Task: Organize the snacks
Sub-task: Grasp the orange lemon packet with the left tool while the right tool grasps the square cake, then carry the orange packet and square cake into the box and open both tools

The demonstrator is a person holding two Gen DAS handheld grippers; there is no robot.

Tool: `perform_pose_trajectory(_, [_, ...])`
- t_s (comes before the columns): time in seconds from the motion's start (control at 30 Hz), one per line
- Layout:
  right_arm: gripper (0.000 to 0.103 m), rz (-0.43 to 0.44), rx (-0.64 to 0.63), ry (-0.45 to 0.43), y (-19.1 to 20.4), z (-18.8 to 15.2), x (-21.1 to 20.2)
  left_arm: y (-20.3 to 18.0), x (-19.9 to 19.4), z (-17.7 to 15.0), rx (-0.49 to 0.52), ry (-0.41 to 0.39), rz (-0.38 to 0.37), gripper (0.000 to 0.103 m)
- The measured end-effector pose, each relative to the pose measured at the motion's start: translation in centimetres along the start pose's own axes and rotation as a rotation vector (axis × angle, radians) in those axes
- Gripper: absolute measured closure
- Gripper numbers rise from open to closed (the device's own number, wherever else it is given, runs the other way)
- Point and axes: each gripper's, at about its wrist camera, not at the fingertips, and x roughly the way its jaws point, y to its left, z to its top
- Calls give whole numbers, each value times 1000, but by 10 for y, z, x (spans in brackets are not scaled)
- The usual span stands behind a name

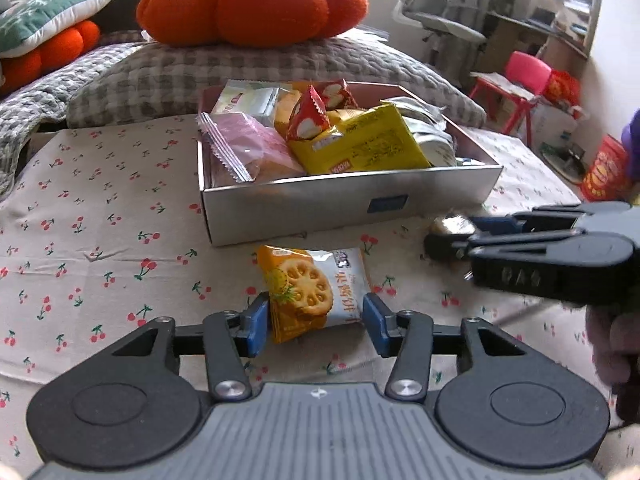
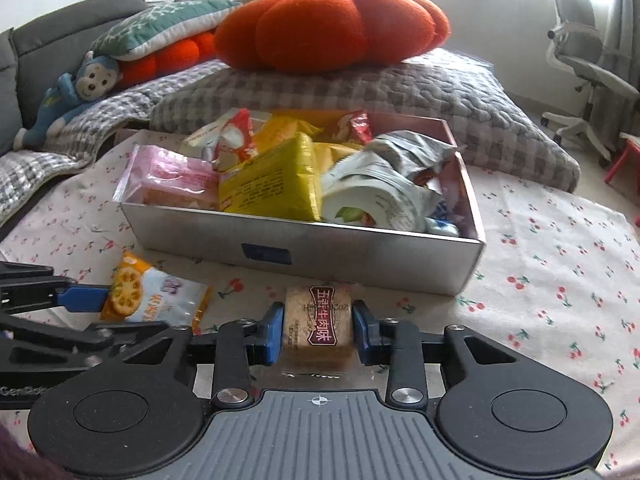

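Right hand-held gripper (image 2: pixel 318 330) pinches a clear-wrapped brown snack bar (image 2: pixel 318 322) across its short sides, both blue pads against the wrapper; the bar lies flat on the cherry-print cloth (image 2: pixel 560 280), just short of the near wall of the silver box (image 2: pixel 360 258). Left hand-held gripper (image 1: pixel 316 322) straddles an orange-and-white biscuit packet (image 1: pixel 316 286): its left pad touches the packet's orange edge, its right pad sits just at the white edge, and whether it presses there cannot be told. Jaws partly spread to the packet's width. That packet also rests on the cloth, ahead of the left gripper and near the box front. Judged reason for both holds: each loose snack is taken side-on so it can be lifted over the wall and dropped in with the rest. Box already crowded — pink pack (image 1: pixel 250 148) at far left, yellow bag (image 1: pixel 360 142) in the middle, silvery bags (image 2: pixel 380 184) at right, red triangles (image 1: pixel 308 118) on top. Little bare floor shows inside; open room is above the pile only. Near wall is the edge to clear. The two grippers sit close, side by side; left-side cloth is open, a checked pillow (image 1: pixel 280 68) blocks behind the box.
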Motion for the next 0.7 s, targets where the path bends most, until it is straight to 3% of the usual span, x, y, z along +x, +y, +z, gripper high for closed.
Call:
perform_pose_trajectory(0.3, [70, -50, 41, -2, -21, -8, -11, 5, -6, -2, -43, -21, -36, 67])
perform_pose_trajectory(0.43, [70, -56, 42, 0, -23, -10, -15, 3, -7, 0, -48, -28, -60, 92])
perform_pose_trajectory(0.6, [70, -57, 41, 0, -23, -12, -18, 5, -4, 0, -64, -15, -69, 93])
perform_pose_trajectory(0.63, [70, -58, 42, 0, -23, -12, -18, 5, -3, 0, -69, -13, -68, 90])
perform_pose_trajectory(0.7, [70, -57, 43, 3, -23, -12, -18, 10, -2, -1, -110, -15, -67, 72])
